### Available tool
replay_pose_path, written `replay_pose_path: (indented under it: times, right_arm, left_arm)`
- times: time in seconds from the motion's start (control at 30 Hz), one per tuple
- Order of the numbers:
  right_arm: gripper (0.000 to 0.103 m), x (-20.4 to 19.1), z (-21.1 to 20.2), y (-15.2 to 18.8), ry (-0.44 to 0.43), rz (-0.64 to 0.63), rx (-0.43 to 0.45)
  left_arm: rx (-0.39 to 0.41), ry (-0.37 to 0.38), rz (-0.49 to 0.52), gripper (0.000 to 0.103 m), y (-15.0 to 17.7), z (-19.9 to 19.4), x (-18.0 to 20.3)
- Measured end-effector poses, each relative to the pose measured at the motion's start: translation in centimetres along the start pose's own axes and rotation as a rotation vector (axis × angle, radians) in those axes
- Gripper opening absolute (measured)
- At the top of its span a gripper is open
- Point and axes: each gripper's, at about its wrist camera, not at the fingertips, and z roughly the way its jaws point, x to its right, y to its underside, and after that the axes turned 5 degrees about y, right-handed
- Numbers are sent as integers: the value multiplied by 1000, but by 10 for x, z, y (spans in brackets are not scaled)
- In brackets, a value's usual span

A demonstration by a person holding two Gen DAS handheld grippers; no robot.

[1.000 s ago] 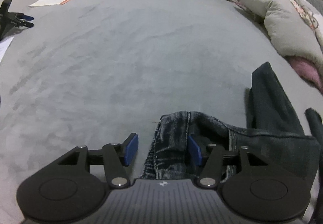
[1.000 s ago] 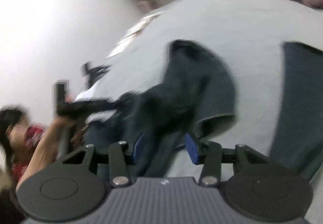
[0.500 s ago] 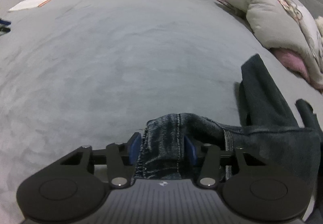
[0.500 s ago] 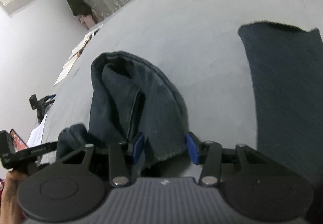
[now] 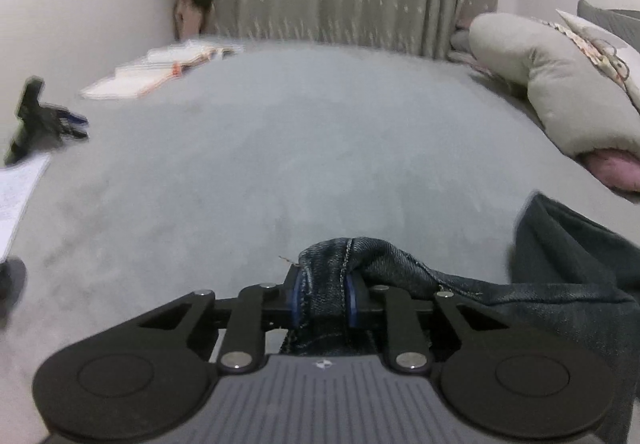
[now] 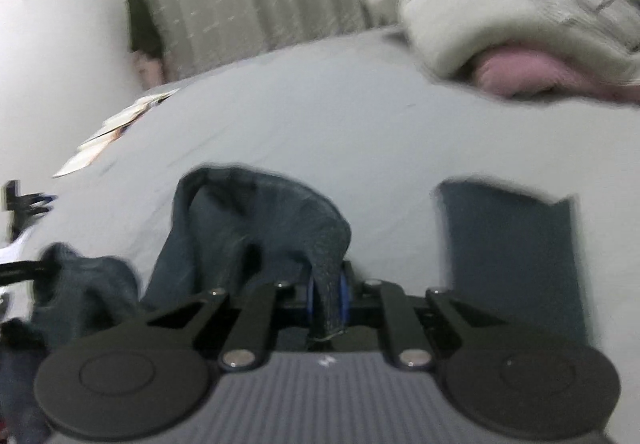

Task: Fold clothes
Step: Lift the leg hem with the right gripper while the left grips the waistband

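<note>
Dark blue jeans (image 5: 400, 268) lie bunched on the grey bed (image 5: 320, 148). In the left wrist view my left gripper (image 5: 325, 300) has its jaws closing on a thick seamed fold of the denim, the blue pads pressing it from both sides. The cloth trails off to the right. In the right wrist view my right gripper (image 6: 326, 298) pinches a thin edge of the same jeans (image 6: 256, 220), its jaws closing tight on it. The left gripper's black finger pokes in at the far left edge of that view, holding the other bunch of denim.
A folded dark garment (image 6: 512, 244) lies flat on the bed to the right. Pillows and a pink cushion (image 6: 516, 72) pile up at the back right. Papers (image 5: 160, 72) lie at the far left corner, a black clamp stand (image 5: 36, 120) at the left edge, curtains behind.
Both grippers have closed on the jeans: the left on the seamed fold, the right on a thin edge. Both cameras have tipped up, showing more curtain and wall.
</note>
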Motion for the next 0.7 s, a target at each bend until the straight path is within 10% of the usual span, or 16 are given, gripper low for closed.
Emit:
replay_pose_path:
  times: [0.7]
  right_arm:
    - [10,152,-3,-91,606,-31,209]
  left_arm:
    - [240,-281,55,19,-57,71,34]
